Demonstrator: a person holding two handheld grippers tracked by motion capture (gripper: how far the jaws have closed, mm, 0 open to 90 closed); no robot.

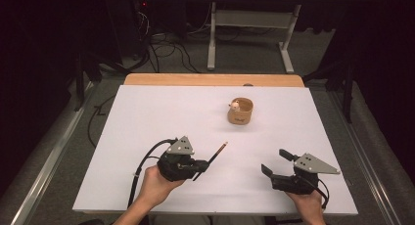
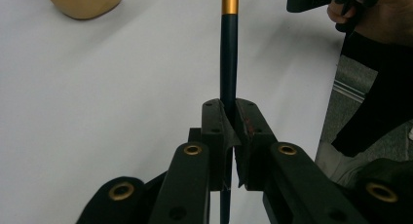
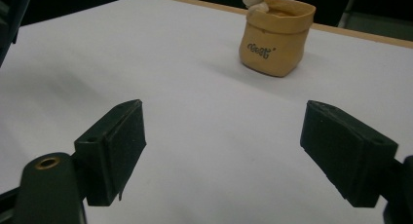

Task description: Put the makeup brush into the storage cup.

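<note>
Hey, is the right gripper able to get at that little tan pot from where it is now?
Probably yes. The right gripper is open and faces the tan pot, with only bare white table between them. The left gripper, holding the pencil, sits off to the side.

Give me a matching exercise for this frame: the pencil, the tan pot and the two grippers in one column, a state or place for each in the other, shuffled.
Things:
1. pencil
2. tan pot
3. left gripper
4. right gripper

States or places:
A. jaws wide apart, nothing between them
B. stands on the far part of the white table, a small figure at its rim
C. clamped between two jaws, gold-banded end pointing away from the hand
D. jaws closed on a thin dark shaft

Pairs: 1-C, 2-B, 3-D, 4-A
</note>
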